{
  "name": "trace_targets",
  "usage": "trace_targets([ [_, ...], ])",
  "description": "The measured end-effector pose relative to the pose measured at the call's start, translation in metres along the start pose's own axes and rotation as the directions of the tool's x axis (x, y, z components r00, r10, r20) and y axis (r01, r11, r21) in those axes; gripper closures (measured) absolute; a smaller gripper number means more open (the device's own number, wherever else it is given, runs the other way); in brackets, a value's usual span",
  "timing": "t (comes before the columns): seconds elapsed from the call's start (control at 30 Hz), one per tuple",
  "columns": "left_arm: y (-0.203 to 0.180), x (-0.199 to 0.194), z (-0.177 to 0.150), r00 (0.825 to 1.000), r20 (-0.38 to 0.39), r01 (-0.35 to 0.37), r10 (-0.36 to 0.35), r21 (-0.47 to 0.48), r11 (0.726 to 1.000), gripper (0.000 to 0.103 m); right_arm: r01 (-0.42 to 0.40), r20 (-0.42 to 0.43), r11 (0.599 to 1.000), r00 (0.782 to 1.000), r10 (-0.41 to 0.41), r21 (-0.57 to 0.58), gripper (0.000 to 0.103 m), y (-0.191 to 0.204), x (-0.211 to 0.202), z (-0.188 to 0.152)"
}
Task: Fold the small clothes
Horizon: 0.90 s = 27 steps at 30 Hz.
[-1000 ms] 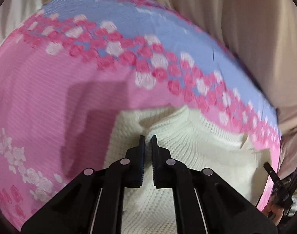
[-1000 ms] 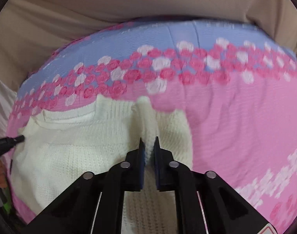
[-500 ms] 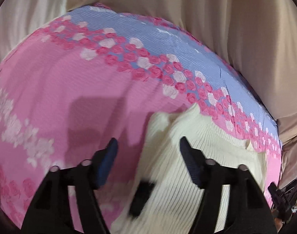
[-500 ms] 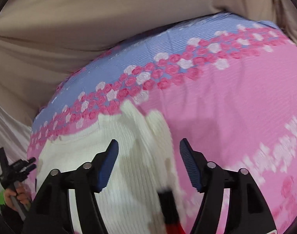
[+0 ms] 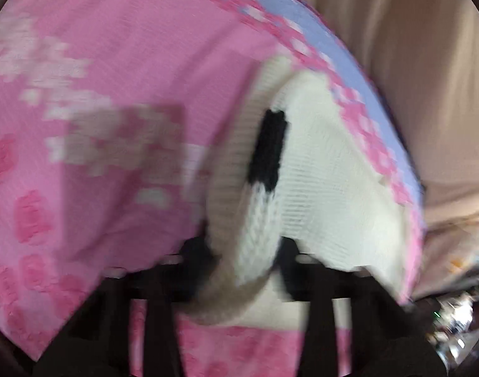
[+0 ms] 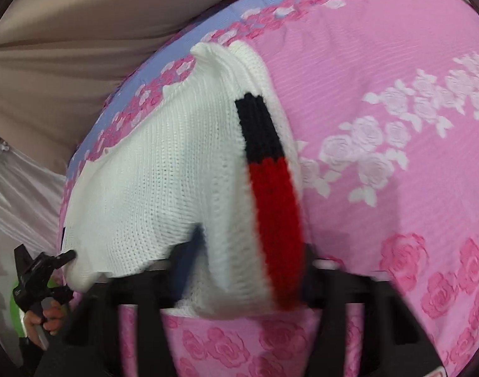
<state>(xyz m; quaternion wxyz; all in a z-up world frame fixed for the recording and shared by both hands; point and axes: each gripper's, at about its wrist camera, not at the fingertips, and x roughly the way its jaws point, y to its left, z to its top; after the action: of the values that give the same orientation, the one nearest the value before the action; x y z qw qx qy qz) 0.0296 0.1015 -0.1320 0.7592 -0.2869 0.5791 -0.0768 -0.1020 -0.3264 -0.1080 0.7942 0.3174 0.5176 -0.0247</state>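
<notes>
A small white knit sweater [image 6: 164, 172] lies on a pink rose-patterned bedspread [image 6: 380, 110]. A sleeve with black and red bands [image 6: 270, 188] is folded along its edge. My right gripper [image 6: 245, 270] is open, its jaws wide apart around the near hem and sleeve end. In the left wrist view, which is blurred, the sweater [image 5: 318, 182] shows a sleeve with a black band [image 5: 267, 147]. My left gripper [image 5: 239, 267] is open around that sleeve's end. The left gripper also shows in the right wrist view [image 6: 41, 273], at the sweater's far corner.
The bedspread has a blue border [image 6: 182, 40] with pink roses along its far edge. Beige fabric [image 6: 66, 31] hangs behind the bed. Pale curtain cloth [image 6: 16, 188] is at the left in the right wrist view.
Both grippers went from shut to open and dropped toward the sweater's near edge. The banded sleeves now lie between the jaws. Both views swung sideways.
</notes>
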Motion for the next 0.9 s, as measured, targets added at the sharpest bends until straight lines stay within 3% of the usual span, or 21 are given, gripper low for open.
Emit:
trace_targets([
  [0.17,-0.030,-0.051,0.002,0.996,0.072,0.054,-0.059,0.077,0.996,0.079,0.018,0.098,0.996,0.995,-0.009,-0.093,0.091,0.014,-0.054,0.020],
  [0.27,-0.030,-0.055,-0.016,0.997,0.005,0.079,-0.080,0.089,0.993,0.079,0.054,0.146,0.994,0.989,-0.039,-0.099,0.092,-0.002,-0.099,0.019],
  [0.33,-0.024,-0.041,-0.038,0.997,-0.061,0.061,-0.055,0.100,0.993,0.079,0.073,0.141,0.995,0.988,-0.062,-0.070,0.092,-0.024,-0.115,0.010],
  [0.47,0.001,-0.002,-0.083,0.990,-0.133,-0.033,0.044,0.080,0.996,0.078,0.181,0.034,0.982,0.983,-0.179,-0.048,0.092,-0.069,-0.102,-0.034],
  [0.5,0.005,-0.003,-0.087,0.994,-0.105,-0.021,0.028,0.074,0.997,0.077,0.205,-0.013,0.977,0.978,-0.206,-0.053,0.091,-0.078,-0.085,-0.049],
  [0.53,0.003,-0.005,-0.086,0.995,-0.099,-0.022,0.030,0.082,0.996,0.076,0.212,-0.026,0.976,0.977,-0.213,-0.056,0.084,-0.081,-0.077,-0.057],
  [0.63,-0.005,-0.022,-0.078,0.997,-0.077,-0.024,0.032,0.114,0.993,0.068,0.191,0.007,0.982,0.982,-0.191,-0.004,0.075,-0.080,-0.082,-0.056],
  [0.7,-0.012,-0.043,-0.072,0.999,-0.007,-0.036,0.037,0.140,0.990,0.066,0.178,0.050,0.984,0.983,-0.177,0.000,0.074,-0.076,-0.099,-0.047],
  [0.77,-0.022,-0.065,-0.059,0.997,0.079,-0.028,0.016,0.161,0.987,0.041,0.209,0.120,0.978,0.971,-0.205,-0.020,0.061,-0.068,-0.121,-0.036],
  [0.8,-0.027,-0.071,-0.053,0.993,0.114,-0.033,0.014,0.160,0.987,0.037,0.221,0.165,0.975,0.963,-0.214,-0.026,0.053,-0.065,-0.133,-0.029],
  [0.9,-0.054,-0.066,-0.030,0.986,0.165,-0.012,-0.017,0.175,0.985,0.031,0.185,0.222,0.981,0.961,-0.167,-0.060,0.048,-0.053,-0.144,-0.001],
])
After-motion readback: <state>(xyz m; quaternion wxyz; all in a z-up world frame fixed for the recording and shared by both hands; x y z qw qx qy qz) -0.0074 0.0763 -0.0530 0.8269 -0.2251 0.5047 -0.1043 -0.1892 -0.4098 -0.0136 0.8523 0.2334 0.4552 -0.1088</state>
